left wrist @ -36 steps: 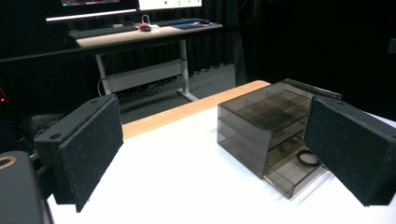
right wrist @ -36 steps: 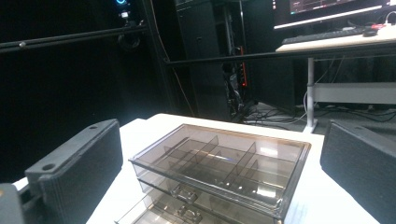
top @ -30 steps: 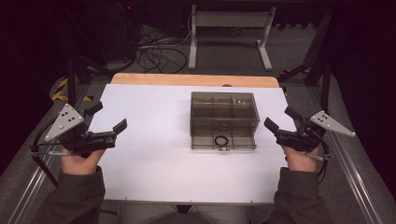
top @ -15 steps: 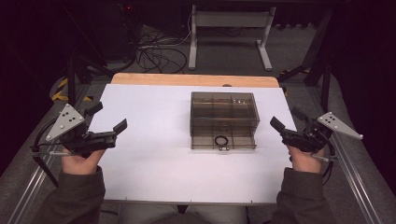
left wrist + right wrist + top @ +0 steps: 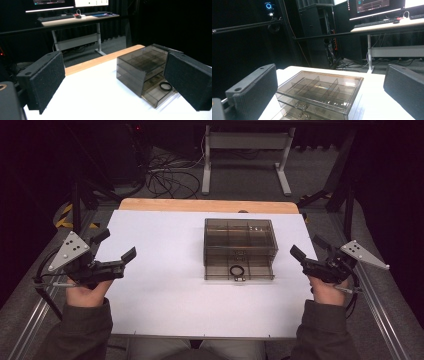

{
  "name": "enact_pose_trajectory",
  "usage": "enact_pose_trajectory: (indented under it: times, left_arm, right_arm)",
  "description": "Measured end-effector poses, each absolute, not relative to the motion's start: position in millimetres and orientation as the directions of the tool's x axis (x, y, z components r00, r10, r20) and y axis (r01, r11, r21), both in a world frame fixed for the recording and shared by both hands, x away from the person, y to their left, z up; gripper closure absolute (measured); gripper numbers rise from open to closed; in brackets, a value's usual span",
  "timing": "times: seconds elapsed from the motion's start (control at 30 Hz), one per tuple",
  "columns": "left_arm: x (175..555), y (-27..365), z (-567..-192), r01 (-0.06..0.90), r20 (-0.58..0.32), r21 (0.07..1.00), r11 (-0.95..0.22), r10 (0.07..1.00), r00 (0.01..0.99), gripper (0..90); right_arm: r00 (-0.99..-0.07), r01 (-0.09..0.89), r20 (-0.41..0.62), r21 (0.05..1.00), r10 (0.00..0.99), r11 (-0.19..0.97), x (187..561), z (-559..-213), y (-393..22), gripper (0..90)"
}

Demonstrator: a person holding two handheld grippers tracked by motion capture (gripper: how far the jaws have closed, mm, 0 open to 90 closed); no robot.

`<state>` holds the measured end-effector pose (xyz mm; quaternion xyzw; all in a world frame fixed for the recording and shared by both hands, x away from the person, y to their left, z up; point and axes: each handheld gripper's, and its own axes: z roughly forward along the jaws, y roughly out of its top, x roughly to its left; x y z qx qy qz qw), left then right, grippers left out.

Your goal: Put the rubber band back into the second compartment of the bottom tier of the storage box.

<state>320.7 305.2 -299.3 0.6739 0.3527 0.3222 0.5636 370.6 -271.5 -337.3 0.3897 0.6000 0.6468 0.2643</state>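
A smoky see-through drawer box (image 5: 239, 240) stands at the middle of the white table (image 5: 165, 285). Its bottom drawer is pulled out toward me, and a black ring (image 5: 236, 270) lies in it. My left gripper (image 5: 117, 245) hovers over the table's left side, open, with nothing between its jaws. At the table's right edge my right gripper (image 5: 307, 247) is open and empty too. The left gripper view looks between wide-apart pads (image 5: 45, 80) at the box (image 5: 140, 67) and ring (image 5: 165, 86). The right gripper view has the box (image 5: 322, 87) between its pads (image 5: 254, 92).
A wooden strip (image 5: 200, 205) borders the table's far edge. Metal rails (image 5: 380, 315) run along both sides. Behind the table are a desk frame (image 5: 245, 150) and floor cables (image 5: 165, 180). A desk with monitors (image 5: 75, 18) stands in the background.
My right gripper has drifted a little to the right, toward the table's edge. The left gripper and the box have stayed put.
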Motion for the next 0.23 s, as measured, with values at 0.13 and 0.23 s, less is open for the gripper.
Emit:
enact_pose_trajectory:
  times: [0.13, 0.23]
  left_arm:
    - [321.1, 305.4, -299.5, 0.110, 0.035, 0.988, -0.112, 0.839, 0.544, 4.7]
    - [321.8, 306.0, -300.1, 0.114, 0.029, 0.988, -0.107, 0.840, 0.542, 4.7]
  right_arm:
    - [-0.557, 0.126, 0.186, 0.982, 0.810, -0.139, 371.0, -337.6, -271.4, 0.0]
    - [-0.555, 0.130, 0.186, 0.982, 0.811, -0.136, 371.8, -338.6, -271.5, 0.0]
